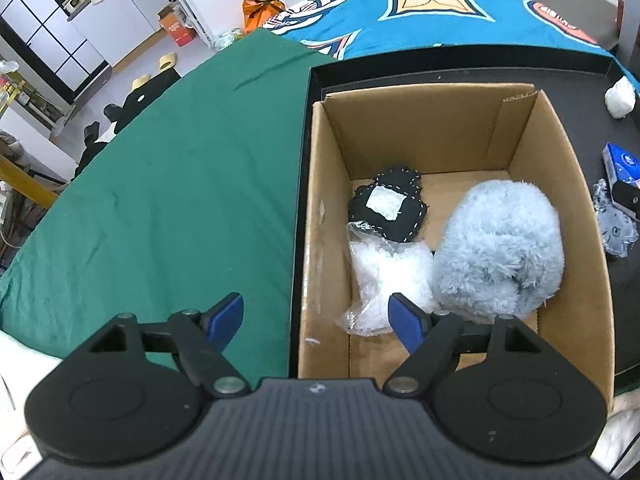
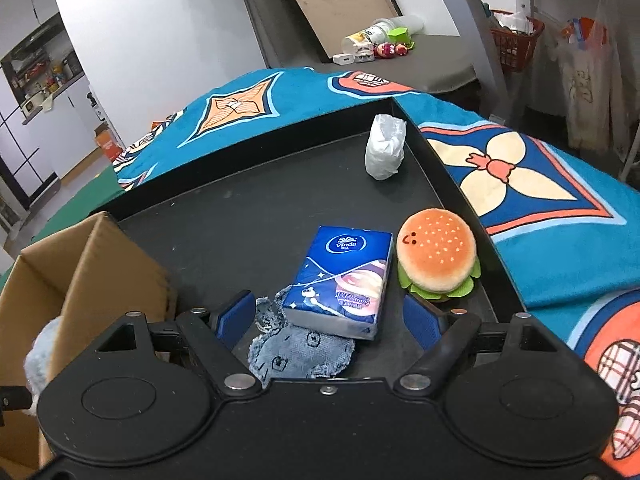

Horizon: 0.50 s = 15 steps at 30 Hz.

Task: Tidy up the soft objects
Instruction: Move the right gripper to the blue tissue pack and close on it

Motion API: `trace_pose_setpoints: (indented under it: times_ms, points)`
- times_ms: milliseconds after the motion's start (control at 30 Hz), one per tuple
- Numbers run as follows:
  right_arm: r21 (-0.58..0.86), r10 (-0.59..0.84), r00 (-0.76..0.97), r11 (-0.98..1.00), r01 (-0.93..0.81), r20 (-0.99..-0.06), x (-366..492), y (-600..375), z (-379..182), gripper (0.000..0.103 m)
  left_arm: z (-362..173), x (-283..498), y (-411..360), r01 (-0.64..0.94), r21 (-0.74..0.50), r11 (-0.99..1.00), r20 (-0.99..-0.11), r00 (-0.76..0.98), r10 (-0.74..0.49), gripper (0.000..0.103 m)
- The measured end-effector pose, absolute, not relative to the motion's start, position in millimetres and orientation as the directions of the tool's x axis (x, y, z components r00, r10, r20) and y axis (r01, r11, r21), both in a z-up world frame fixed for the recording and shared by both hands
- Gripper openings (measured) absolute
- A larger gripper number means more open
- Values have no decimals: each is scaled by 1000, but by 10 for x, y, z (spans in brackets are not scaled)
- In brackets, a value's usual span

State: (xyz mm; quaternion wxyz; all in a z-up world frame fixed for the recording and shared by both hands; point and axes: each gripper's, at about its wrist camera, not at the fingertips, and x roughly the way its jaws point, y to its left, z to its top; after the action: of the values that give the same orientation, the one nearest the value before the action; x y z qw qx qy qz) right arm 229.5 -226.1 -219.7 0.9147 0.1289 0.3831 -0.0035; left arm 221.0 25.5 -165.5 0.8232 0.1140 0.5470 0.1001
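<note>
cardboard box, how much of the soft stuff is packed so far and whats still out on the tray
Already in the cardboard box: fluffy blue plush, black stitched pad, bag of white stuffing. Nothing is in hand; the left gripper and right gripper are open. Left on the black tray: tissue pack, denim patch, burger plush, white bundle.

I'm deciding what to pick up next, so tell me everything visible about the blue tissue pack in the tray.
The blue plastic-wrapped Vinda tissue pack is a flat rectangular soft pack, printed with a white logo, stars and a pink swirl. It lies flat and sealed on the black tray, its near end resting on the frayed denim fabric patch. The plush hamburger toy sits close on its right. The open right claw hovers just before it, not touching it.
</note>
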Motion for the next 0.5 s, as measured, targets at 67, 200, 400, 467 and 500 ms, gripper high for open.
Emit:
trace_pose_setpoints:
  times_ms: [67, 200, 400, 467, 500]
  points:
    - [238, 93, 704, 965, 110, -704, 2333, -2261, -2231, 79, -1665, 2233, 237, -38, 307, 951, -876, 380, 298, 80]
    - [224, 79, 708, 968, 114, -702, 2383, -2248, -2265, 75, -1679, 2257, 178, -30, 333, 943, -868, 381, 319, 82]
    - [225, 66, 699, 964, 138, -712, 2412, -2322, -2301, 53, -1687, 2259, 125, -26, 347, 937, -864, 379, 330, 82]
    - [224, 62, 699, 964, 143, -712, 2400, -2337, -2301, 53, -1679, 2247, 115, -25, 350, 936, -863, 379, 333, 82]
    - [221, 60, 698, 965, 143, -713, 2398, -2337, -2294, 53, -1677, 2241, 112, -23, 352, 936, -863, 379, 334, 82]
